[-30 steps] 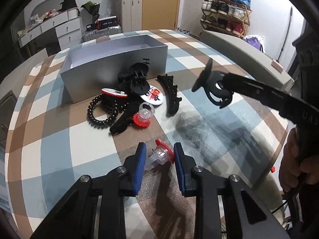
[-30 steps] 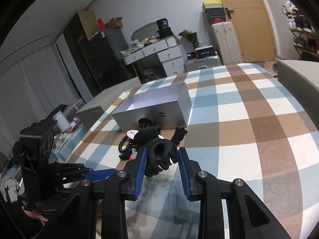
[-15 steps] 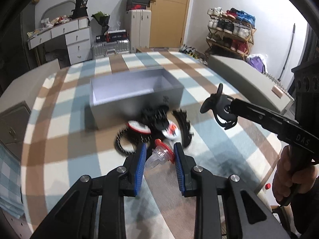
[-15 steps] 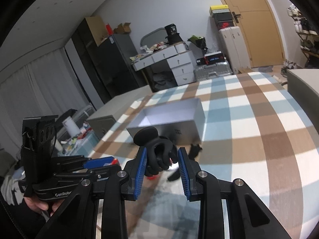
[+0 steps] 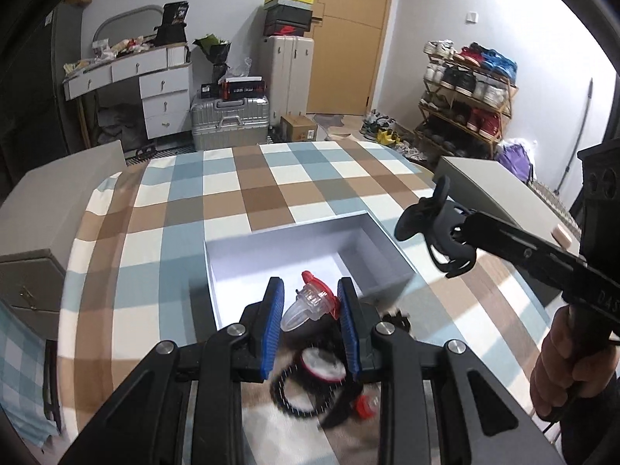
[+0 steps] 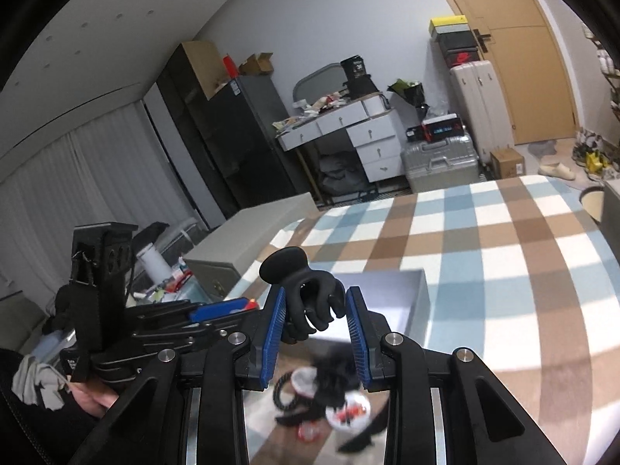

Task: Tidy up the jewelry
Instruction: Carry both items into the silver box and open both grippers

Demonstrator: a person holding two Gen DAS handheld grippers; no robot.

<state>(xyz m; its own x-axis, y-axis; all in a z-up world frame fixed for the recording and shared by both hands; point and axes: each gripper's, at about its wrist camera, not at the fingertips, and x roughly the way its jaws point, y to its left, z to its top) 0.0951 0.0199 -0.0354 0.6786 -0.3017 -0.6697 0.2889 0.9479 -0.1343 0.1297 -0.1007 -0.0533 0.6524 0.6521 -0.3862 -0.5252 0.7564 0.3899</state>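
Left wrist view: the left tool [image 5: 310,317] pinches a clear clip [image 5: 310,304] with a red rim between its blue pads, and the clip hangs over the near edge of the open grey box [image 5: 372,240], whose white floor shows just ahead of and below the pads. The clip's long axis runs slantwise, clear tip toward the lower left, red rim toward the upper right. The right tool [image 5: 445,238] comes in from the right, pinching a black claw clip [image 5: 434,232] that hangs by the box's right wall, seemingly just outside it; a hand [image 5: 569,364] grips its handle. In my judgement the left tool is the nearer to a drop, since the box opening lies straight ahead of it, while the right one has yet to move leftward over the wall. From the right wrist view the claw clip [image 6: 310,298] sits crosswise between the pads with its round thumb tab up and to the left, the box [image 6: 403,290] ahead and below. The rest of the pile [image 5: 310,383] lies blurred on the checked counter [image 5: 240,193] on the near side of the box. Readable writing: "DAS" on the right tool's body; a shoebox by the door [image 6: 461,56] bears a red swoosh logo.
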